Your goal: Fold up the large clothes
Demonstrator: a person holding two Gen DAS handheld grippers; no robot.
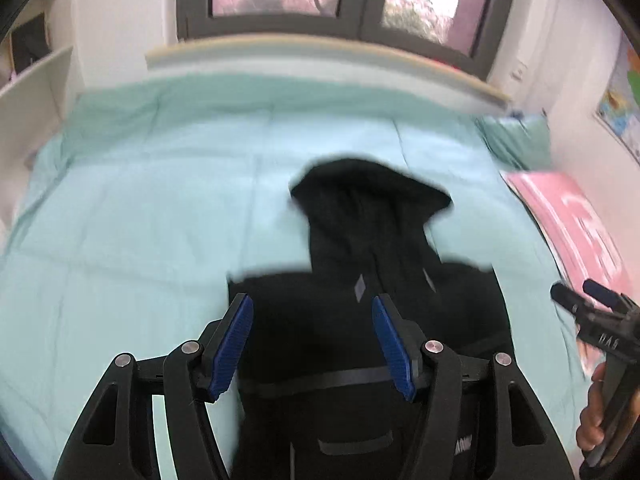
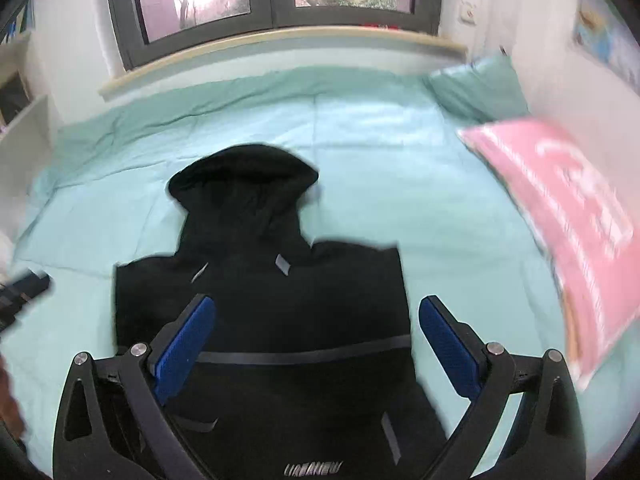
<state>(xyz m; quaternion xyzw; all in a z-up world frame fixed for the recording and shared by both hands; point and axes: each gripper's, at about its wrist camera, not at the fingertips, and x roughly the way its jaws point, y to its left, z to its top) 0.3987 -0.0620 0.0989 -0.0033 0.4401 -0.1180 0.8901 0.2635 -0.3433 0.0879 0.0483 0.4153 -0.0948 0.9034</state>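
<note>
A black hooded jacket (image 1: 360,320) lies flat on the mint green bed cover (image 1: 140,208), hood pointing toward the window, sides folded in so the body is a narrow rectangle. It also shows in the right wrist view (image 2: 272,300). My left gripper (image 1: 312,308) is open and empty, hovering above the jacket's left half. My right gripper (image 2: 316,312) is open and empty above the jacket's right half; it shows at the right edge of the left wrist view (image 1: 576,292). The left gripper's tip shows at the left edge of the right wrist view (image 2: 28,284).
A pink pillow (image 2: 568,220) with white print lies on the bed to the right of the jacket. A mint pillow (image 2: 480,84) sits at the far right corner. A window ledge (image 2: 280,40) runs behind the bed. White shelves (image 1: 36,92) stand on the left.
</note>
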